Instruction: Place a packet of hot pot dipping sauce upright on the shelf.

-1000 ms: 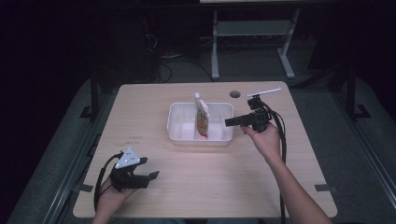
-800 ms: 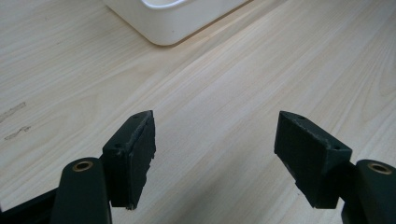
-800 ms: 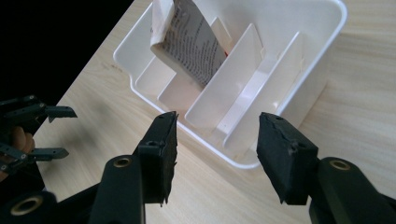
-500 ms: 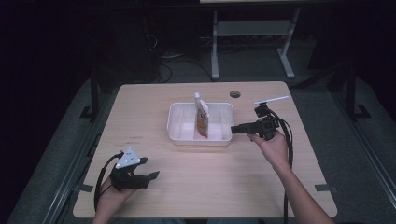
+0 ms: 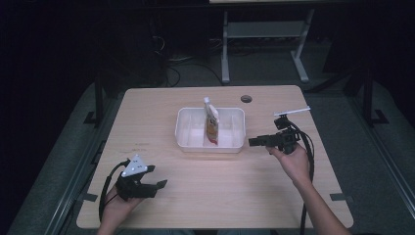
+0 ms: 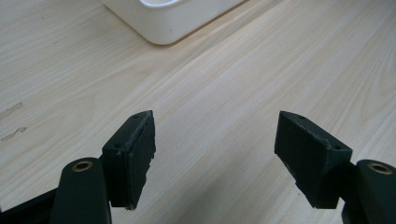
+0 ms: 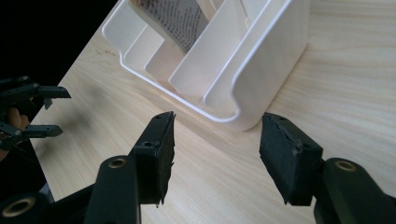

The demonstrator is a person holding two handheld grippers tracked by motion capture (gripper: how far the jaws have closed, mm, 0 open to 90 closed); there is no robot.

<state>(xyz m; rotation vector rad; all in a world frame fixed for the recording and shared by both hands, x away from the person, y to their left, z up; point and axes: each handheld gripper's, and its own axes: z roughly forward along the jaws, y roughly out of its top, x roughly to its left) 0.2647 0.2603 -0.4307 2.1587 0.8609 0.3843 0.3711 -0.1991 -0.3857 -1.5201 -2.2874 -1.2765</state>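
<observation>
A light wood-grain table (image 5: 220,196) is seen from above, set in a pretty dark room; grey floor is visible around it, plus a white metal stand (image 5: 264,44) and some cables behind the far edge. A small dark round hole (image 5: 246,98) is set into the tabletop near the back. A white divided tray (image 5: 185,128) is placed around the middle of the table, and a pouch (image 5: 211,122) is stood upright in it, leaning against the centre divider.

The right gripper (image 5: 254,142) is held just beside the tray's right end, jaws spread apart with nothing between them; they have just been opening. The tray's corner is seen right past its pads (image 7: 159,154).

The left gripper (image 5: 159,185) is rested near the front left corner, well apart from the tray, jaws wide and empty over bare wood.
</observation>
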